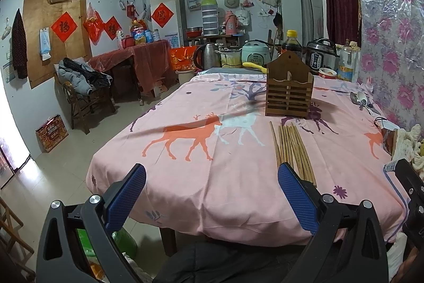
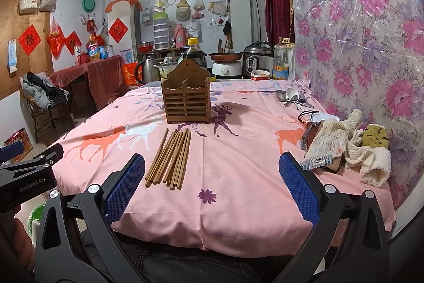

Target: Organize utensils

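1. Both grippers nearest us, bottom of each frame: left gripper [image 1: 212, 192] and right gripper [image 2: 212, 183] spread wide, holding nothing.
2. Chopsticks [image 2: 171, 159] lie bundled on the pink tablecloth [image 2: 238, 203], center-left in the right view, just short of the wooden holder [image 2: 186, 100].
3. Spoons [image 2: 290, 96] sit right of center, near the wall.
4. We judge the chopsticks light, stiff and prone to roll; pinch mid-length, across the bundle.

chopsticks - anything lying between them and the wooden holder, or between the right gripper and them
Nothing visible. Only bare pink tablecloth separates the chopsticks from the wooden holder behind them. The right gripper, fingers wide open, has clear cloth ahead to the bundle. Spoons and rags lie well off by the wall.
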The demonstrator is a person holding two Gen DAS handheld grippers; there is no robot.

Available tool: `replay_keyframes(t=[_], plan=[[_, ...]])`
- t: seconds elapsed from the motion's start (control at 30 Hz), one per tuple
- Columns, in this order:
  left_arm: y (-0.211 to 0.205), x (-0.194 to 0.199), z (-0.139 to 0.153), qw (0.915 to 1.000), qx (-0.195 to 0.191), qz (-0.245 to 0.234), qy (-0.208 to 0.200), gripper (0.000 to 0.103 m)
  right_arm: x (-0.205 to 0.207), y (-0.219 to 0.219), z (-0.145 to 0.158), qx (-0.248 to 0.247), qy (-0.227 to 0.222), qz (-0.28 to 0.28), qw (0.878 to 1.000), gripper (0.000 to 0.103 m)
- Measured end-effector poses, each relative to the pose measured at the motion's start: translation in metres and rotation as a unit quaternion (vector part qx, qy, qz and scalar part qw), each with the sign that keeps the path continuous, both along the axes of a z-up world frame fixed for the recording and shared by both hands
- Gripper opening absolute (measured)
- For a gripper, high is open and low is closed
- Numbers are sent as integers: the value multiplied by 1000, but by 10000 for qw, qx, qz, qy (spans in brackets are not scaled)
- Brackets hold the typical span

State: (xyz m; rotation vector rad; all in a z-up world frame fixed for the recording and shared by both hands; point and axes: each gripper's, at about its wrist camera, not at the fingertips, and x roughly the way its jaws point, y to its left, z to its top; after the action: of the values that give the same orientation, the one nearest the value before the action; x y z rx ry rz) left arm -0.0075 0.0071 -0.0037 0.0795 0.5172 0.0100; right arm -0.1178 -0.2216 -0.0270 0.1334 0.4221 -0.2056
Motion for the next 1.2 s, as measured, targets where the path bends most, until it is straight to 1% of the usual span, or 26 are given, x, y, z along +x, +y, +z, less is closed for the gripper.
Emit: replay_keyframes(t=[0.2, 1.2], plan=[[-6, 3, -3, 10000, 56, 51, -22, 97, 0, 0, 0, 2, -2, -3, 10000, 97], [-4, 2, -3, 10000, 63, 49, -32, 97, 0, 1, -1, 8, 4, 1, 10000, 97]])
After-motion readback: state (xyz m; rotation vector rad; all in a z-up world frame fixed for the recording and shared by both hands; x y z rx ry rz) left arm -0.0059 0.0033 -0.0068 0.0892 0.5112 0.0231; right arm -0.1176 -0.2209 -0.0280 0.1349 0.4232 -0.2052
